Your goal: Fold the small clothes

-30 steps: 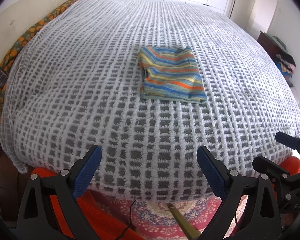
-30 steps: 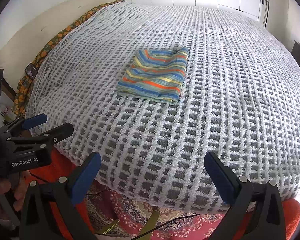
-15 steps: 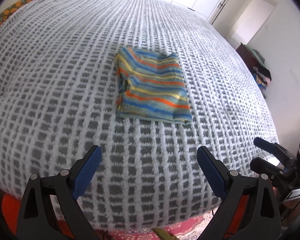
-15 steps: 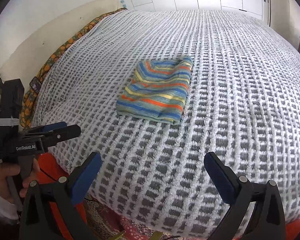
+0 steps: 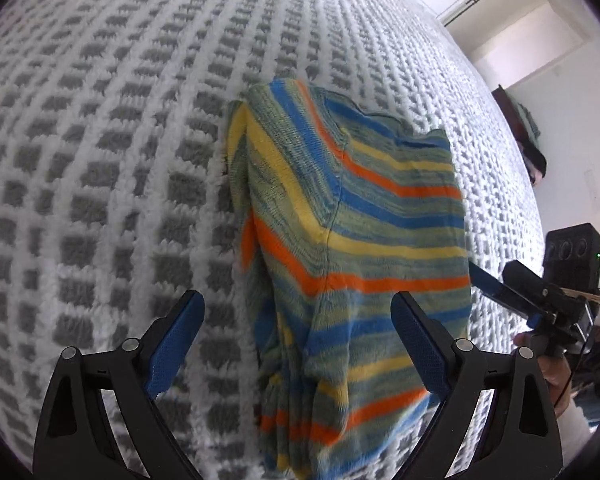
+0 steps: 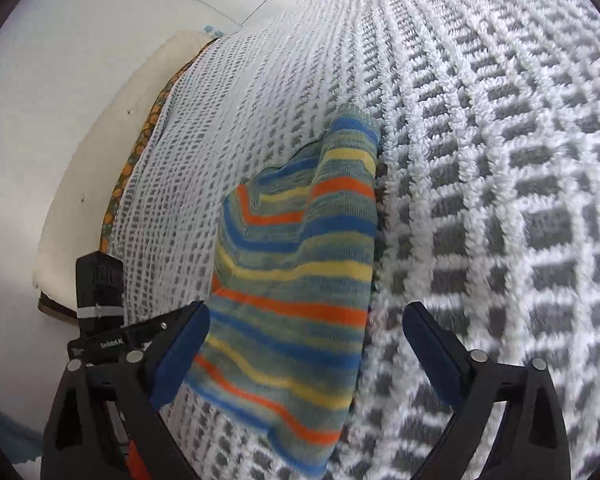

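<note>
A small folded garment [image 5: 352,248] with blue, orange, yellow and green stripes lies flat on the bed; it also shows in the right wrist view [image 6: 296,280]. My left gripper [image 5: 298,340] is open, low over the garment's near left edge, its jaws spread on either side of that edge. My right gripper [image 6: 306,348] is open, low over the garment's near right edge. Neither holds anything. The right gripper also shows at the right of the left wrist view [image 5: 496,284].
The bed is covered by a white and grey checked fleece blanket [image 5: 100,160]. A cream headboard [image 6: 100,160] and an orange patterned sheet edge [image 6: 148,132] lie at the left. A dark cabinet with clothes [image 5: 528,136] stands by the far wall.
Both grippers have moved forward and down from the foot of the bed to just above the garment's near edge. Both stay open. The garment has not moved.
</note>
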The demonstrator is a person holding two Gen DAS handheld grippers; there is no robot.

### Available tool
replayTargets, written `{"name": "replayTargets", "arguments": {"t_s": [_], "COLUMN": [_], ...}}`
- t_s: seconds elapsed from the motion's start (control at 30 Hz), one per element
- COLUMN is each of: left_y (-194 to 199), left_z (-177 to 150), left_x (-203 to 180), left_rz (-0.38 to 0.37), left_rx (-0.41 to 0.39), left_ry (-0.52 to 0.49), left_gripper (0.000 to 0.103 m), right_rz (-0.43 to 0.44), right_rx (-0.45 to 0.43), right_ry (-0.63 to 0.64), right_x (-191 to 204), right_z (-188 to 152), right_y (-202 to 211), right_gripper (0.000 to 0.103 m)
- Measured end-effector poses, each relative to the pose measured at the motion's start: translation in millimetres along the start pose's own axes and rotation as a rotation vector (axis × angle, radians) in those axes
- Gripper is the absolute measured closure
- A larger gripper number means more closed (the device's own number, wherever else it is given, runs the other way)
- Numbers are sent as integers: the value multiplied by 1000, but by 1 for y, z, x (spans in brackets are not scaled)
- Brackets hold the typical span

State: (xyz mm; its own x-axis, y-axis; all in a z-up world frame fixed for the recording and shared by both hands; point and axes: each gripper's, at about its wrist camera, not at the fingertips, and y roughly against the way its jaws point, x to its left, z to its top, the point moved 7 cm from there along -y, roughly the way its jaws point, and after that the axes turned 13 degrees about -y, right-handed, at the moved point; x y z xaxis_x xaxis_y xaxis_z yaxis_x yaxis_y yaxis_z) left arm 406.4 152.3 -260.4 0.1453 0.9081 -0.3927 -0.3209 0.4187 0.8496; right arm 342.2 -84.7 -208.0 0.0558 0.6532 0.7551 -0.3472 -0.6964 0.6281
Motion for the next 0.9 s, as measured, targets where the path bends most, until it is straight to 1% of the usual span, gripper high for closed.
{"name": "replayTargets", "arguments": {"t_s": [0.03,0.07,0.1,0.13,0.17,0.2,0.23,0.27,0.3,0.37,0.43,0.5,0.57,0.63,0.67,0.73,0.77,0.8,0.83,0.87,0.9], "left_y": [-9,-17,-24,-27,-27,-26,-24,-17,-7,19,55,104,155,200,219,240,243,238,233,225,220], "left_z": [3,5,7,9,11,13,13,13,14,12,12,12,12,11,9,6,6,2,-5,-13,-26], "left_x": [-1,-1,2,3,5,6,5,6,4,-6,-14,-17,-14,-5,1,19,32,45,61,77,88], "left_rz": [-37,-46,-35,-31,-19,-28,-65,-63,-52,-42,-46,-16,25,71,103,165,201,239,301,395,516], "left_rx": [14,29,35,25,7,-6,-10,-31,-51,-104,-180,-271,-358,-431,-457,-476,-468,-450,-425,-391,-348], "left_ry": [5,11,19,28,35,40,71,84,70,53,53,44,40,43,46,66,81,97,105,101,88], "left_gripper": [9,9,9,13,37,82,83,84,85,85,85,85,85,85,85,84,81,72,64,45,40], "right_rz": [43,50,5,-46,-91,-130,-144,-130,-135,-173,-158,-132,-73,0,38,92,102,97,71,14,-70], "right_rx": [29,67,102,131,135,123,122,120,106,80,58,33,19,14,24,49,66,80,92,100,91], "right_ry": [-16,-30,-38,-37,-26,-2,23,43,84,211,301,403,490,547,563,567,567,568,564,564,571], "right_x": [1,0,-5,-10,-13,-11,-5,5,17,48,86,129,173,216,236,263,273,278,279,274,266], "right_z": [6,9,10,10,9,8,7,6,5,2,-8,-17,-26,-35,-39,-43,-43,-42,-42,-40,-38], "right_y": [-12,-26,-41,-55,-64,-68,-71,-71,-69,-64,-56,-49,-42,-39,-41,-53,-64,-78,-95,-112,-125], "right_gripper": [20,20,20,23,39,54,77,80,80,81,81,81,81,81,81,81,81,80,74,60,49]}}
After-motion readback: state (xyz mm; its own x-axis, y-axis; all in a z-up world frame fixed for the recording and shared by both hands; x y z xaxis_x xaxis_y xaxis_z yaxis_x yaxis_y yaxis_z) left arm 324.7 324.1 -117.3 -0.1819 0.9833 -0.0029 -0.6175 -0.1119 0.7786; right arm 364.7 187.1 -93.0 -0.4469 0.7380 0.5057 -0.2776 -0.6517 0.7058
